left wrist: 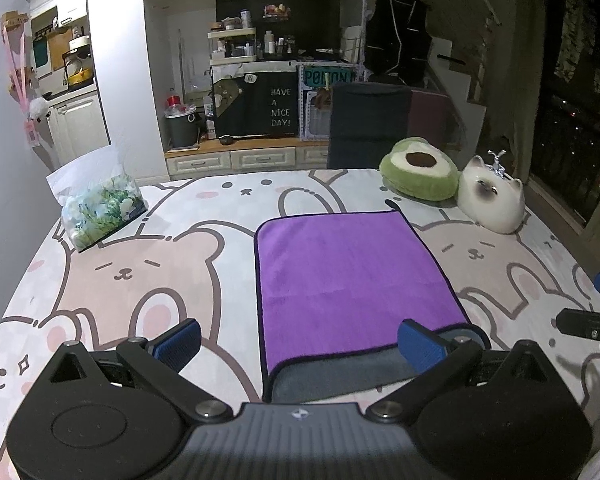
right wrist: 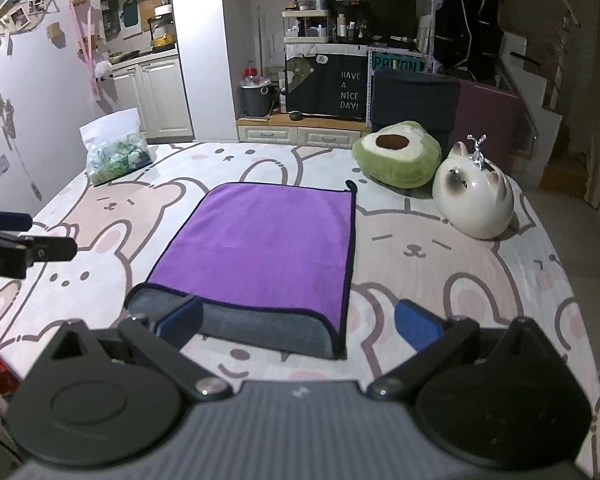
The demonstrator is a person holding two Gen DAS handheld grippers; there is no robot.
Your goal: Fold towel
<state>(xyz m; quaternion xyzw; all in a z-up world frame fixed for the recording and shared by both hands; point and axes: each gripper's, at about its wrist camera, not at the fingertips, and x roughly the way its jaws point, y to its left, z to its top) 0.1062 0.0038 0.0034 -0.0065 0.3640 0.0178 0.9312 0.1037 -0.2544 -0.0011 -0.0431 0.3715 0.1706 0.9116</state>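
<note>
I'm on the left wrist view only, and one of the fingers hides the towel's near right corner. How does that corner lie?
Observer: In the right wrist view, that corner of the towel lies flat on the sheet.
Operator: I see only an edge of the right gripper. Is it open?
Observer: Yes, the right gripper is open and holds nothing.
Operator: Where is it relative to the towel?
Observer: One finger is in front of the towel's near left corner; the other is in front of bare sheet, right of the towel.
</note>
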